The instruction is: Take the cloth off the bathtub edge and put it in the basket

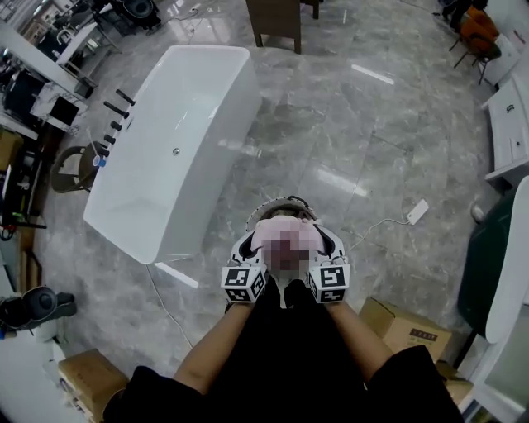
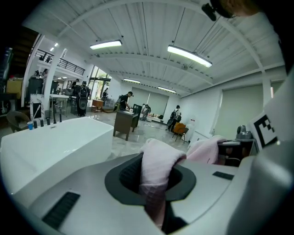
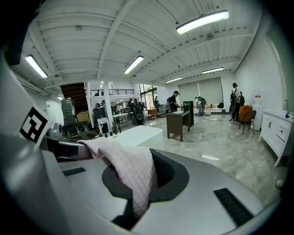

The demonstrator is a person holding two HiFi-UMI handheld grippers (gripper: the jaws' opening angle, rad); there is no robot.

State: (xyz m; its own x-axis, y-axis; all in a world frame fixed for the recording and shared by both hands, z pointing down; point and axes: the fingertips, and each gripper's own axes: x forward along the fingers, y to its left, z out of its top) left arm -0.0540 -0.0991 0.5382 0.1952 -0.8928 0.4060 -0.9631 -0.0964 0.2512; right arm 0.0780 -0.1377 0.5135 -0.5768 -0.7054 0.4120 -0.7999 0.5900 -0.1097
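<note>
A pink waffle-weave cloth (image 1: 285,240) hangs bunched between my two grippers, in front of the person's body. My left gripper (image 1: 250,248) is shut on one end of the cloth (image 2: 158,165), which drapes out of its jaws. My right gripper (image 1: 327,246) is shut on the other end of the cloth (image 3: 133,176). Just beyond the cloth the rim of a basket (image 1: 271,204) shows on the floor; the cloth hides the rest of it. The white bathtub (image 1: 178,132) stands apart at the upper left, with nothing on its edge.
Black taps (image 1: 116,116) line the tub's left side, with a round chair (image 1: 74,165) beside them. A dark wooden table (image 1: 277,21) stands at the back. A white power strip (image 1: 417,212) lies on the grey marble floor. Cardboard boxes (image 1: 405,326) sit lower right and lower left.
</note>
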